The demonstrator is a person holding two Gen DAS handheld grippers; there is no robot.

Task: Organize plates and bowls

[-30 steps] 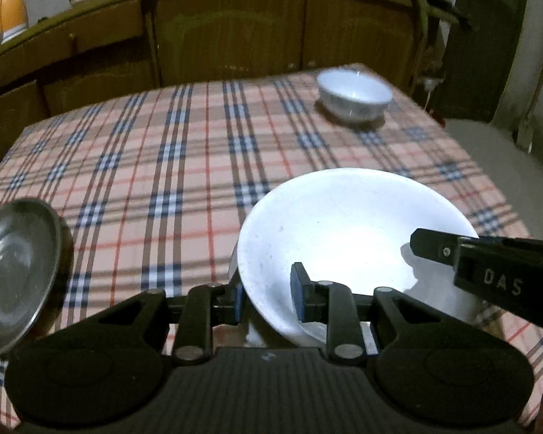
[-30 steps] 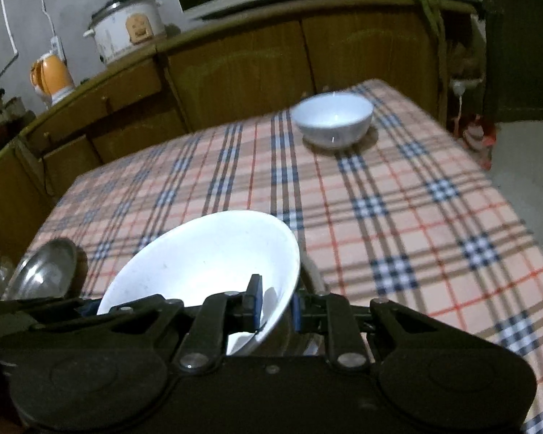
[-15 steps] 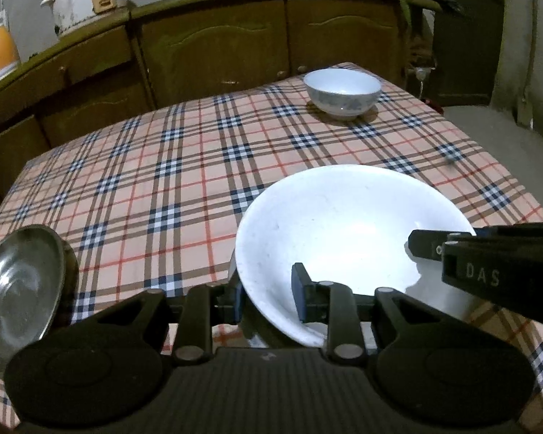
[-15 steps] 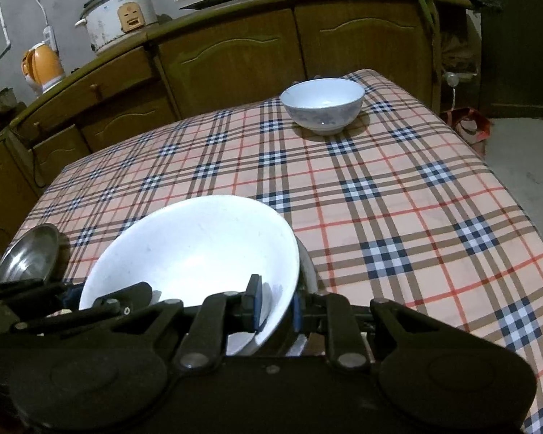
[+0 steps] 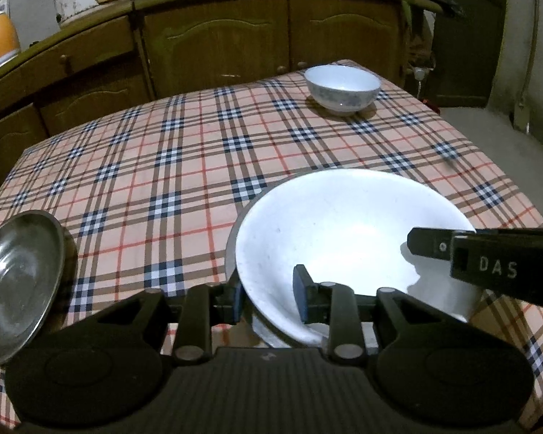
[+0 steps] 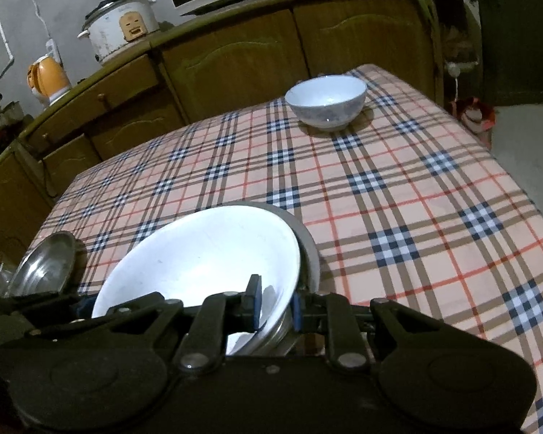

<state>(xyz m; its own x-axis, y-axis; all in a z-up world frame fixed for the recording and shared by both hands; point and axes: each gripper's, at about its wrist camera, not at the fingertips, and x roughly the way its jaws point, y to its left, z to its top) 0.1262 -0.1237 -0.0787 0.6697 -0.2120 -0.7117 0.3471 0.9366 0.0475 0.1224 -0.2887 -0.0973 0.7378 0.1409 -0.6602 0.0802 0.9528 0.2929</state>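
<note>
Left hand-held gripper [image 5: 269, 298]: my fingers straddle the near-left rim of the white plate [image 5: 344, 231], 1 pad outside and 1 inside. They sit narrow on the rim and seem to pinch it.
Right hand-held gripper [image 6: 276, 303]: closed narrow over the plate's right rim, 1 blue pad on the inner face and 1 on the outer. In the left wrist view it reaches in from the right over that rim.
White plate: tilted, gripped from 2 sides. A grey metal dish [image 6: 309, 249] shows just behind and under it; I cannot tell whether they touch.
Steel plate [image 5: 16, 282]: tilted, at the left edge of the bench [image 5: 163, 166], well apart from the white plate.
Patterned bowl [image 5: 341, 88]: upright at the far right corner of the checked cloth, alone.
Step in hand: I judge I am seating the white plate onto the stack in front of me.
Next move: level the plate over the dish below, lower it evenly with both grips, then let go. The steel plate and the bowl are not yet gathered.
</note>
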